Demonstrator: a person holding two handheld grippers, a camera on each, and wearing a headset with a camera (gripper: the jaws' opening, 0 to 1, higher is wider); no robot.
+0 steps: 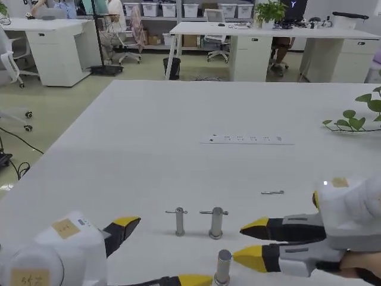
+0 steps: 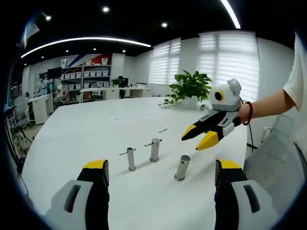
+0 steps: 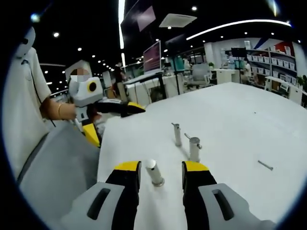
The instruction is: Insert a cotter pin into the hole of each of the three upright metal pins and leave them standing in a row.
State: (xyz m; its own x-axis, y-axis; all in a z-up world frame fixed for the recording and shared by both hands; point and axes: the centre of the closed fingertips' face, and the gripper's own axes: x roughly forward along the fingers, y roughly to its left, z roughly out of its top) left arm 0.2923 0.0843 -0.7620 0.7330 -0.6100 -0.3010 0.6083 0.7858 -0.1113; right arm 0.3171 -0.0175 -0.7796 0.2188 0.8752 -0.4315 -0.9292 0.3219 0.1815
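Work stood at the last insertion: one upright [image 1: 180, 221] and its neighbour [image 1: 216, 222] carried cotter pins, while the bare third upright [image 1: 223, 267] stood just ahead of the open, empty right claw [image 1: 249, 241]. The left claw [image 1: 158, 253] gaped wide. Next called for fetching the loose cotter pin [image 1: 272, 192] off the surface [image 1: 149, 149], I judged. Distant shelf bins [image 1: 169, 9]: contents unreadable.

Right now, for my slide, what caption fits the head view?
Two upright pins carry cotter pins; the open right gripper faces the bare third pin; a loose cotter pin lies beyond.
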